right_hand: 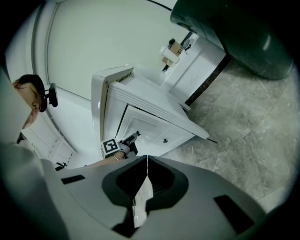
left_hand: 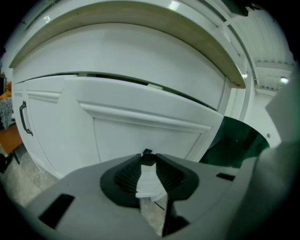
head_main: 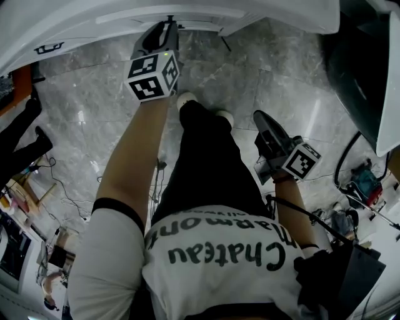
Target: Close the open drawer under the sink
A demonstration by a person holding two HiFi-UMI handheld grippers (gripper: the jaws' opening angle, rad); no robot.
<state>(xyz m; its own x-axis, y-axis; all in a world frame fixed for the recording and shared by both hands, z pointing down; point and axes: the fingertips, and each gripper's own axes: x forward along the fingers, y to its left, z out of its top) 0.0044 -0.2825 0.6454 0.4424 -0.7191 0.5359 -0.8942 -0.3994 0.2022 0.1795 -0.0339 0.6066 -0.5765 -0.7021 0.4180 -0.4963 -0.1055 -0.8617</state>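
The white drawer front (left_hand: 140,126) fills the left gripper view and juts out from the cabinet face, with a dark gap along its top. In the right gripper view the same drawer (right_hand: 150,124) stands out from the white vanity and shows a small dark knob (right_hand: 165,139). My left gripper (head_main: 170,24) is stretched out to the drawer (head_main: 187,19), its tips (left_hand: 148,153) close to the panel. Its jaws stand slightly apart with nothing between them. My right gripper (head_main: 259,117) hangs back by my right thigh, shut and empty, well away from the drawer.
A cabinet door with a black handle (left_hand: 23,119) is left of the drawer. A dark green tub (left_hand: 234,140) stands to the right. Grey marble floor (head_main: 94,106) lies underfoot, with cables and tools (head_main: 362,181) at the right. A bystander's legs (head_main: 19,144) are at the left.
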